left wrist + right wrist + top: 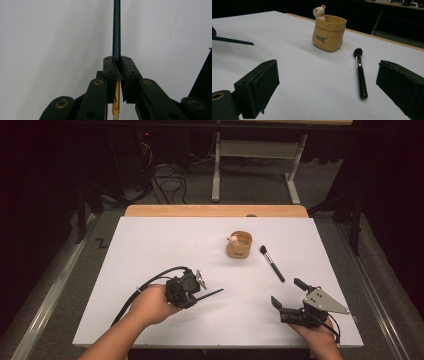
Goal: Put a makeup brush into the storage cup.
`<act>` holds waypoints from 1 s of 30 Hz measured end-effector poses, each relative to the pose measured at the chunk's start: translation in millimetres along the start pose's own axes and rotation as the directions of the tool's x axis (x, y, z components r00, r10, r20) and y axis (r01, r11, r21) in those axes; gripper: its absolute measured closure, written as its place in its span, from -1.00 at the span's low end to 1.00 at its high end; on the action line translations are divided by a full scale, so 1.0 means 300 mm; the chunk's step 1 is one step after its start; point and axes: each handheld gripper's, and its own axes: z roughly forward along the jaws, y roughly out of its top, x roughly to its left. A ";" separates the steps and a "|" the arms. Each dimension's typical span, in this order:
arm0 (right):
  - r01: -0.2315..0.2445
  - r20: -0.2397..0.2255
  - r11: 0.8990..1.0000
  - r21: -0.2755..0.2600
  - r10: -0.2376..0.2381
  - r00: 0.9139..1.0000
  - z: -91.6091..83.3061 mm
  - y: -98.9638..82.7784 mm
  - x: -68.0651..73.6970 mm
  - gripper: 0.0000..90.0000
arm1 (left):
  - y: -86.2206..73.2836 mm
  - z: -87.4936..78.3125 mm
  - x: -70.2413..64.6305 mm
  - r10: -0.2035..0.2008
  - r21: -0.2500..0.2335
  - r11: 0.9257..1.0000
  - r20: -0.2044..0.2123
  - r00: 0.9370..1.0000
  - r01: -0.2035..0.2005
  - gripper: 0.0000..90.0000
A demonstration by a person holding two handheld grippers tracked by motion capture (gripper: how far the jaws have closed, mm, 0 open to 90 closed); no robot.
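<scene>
My left gripper [196,297] [117,62] is shut on a slim dark stick [211,294] [116,30] with a gold ferrule behind the jaws. Its free end points right, low over the white table [150,250], and it also shows in the right gripper view [232,40]. My right gripper [287,292] [327,72] stands open near the front right edge, with nothing between its jaws. Ahead of it a black makeup brush [272,264] [361,75] lies flat, bristles away from me. A tan bag-shaped pot [239,245] [329,33] stands left of the brush, with a small bear figure [319,11] at its rim.
A wooden strip [215,210] runs along the table's far edge. Beyond it are the white legs of another table [216,170] and cables [167,182] on the grey floor. The left half of the white table is bare.
</scene>
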 end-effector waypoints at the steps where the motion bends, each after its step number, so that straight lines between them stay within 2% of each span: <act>1: 0.007 -0.004 1.000 0.000 -0.007 1.000 0.002 0.000 0.000 -0.89 | 0.003 0.000 -0.003 0.007 0.002 1.000 -0.001 1.000 -0.007 0.85; 7: 0.013 -0.012 1.000 0.003 -0.013 1.000 0.003 0.004 0.009 -0.85 | 0.016 -0.005 -0.018 0.031 0.005 1.000 -0.003 1.000 -0.031 0.85; 8: 0.006 -0.012 1.000 0.013 -0.006 1.000 0.002 0.005 0.012 -0.84 | 0.018 -0.008 -0.020 0.031 0.005 1.000 -0.003 1.000 -0.031 0.85; 9: 0.019 -0.011 1.000 0.022 -0.018 1.000 0.003 0.007 0.014 -0.83 | 0.019 -0.009 -0.021 0.032 0.005 0.999 -0.004 0.999 -0.032 0.86; 15: 0.029 -0.036 0.998 0.062 -0.027 0.999 0.010 0.020 0.032 -0.81 | 0.024 -0.010 -0.028 0.057 0.005 0.998 0.009 0.998 -0.057 0.85; 19: 0.065 -0.060 0.993 0.095 -0.059 0.996 0.026 0.026 0.053 -0.78 | 0.027 -0.009 -0.038 0.087 0.007 0.996 0.017 0.996 -0.087 0.85; 23: 0.119 -0.121 0.985 0.127 -0.104 0.987 0.045 0.032 0.081 -0.83 | 0.032 -0.006 -0.039 0.103 0.014 0.995 0.018 0.995 -0.103 0.85; 27: 0.140 -0.173 0.976 0.166 -0.111 0.979 0.064 0.046 0.101 -0.85 | 0.032 -0.003 -0.038 0.116 0.016 0.993 0.024 0.993 -0.117 0.85; 30: 0.147 -0.202 0.970 0.192 -0.107 0.973 0.077 0.055 0.105 -0.73 | 0.032 0.000 -0.038 0.127 0.016 0.992 0.033 0.991 -0.128 0.85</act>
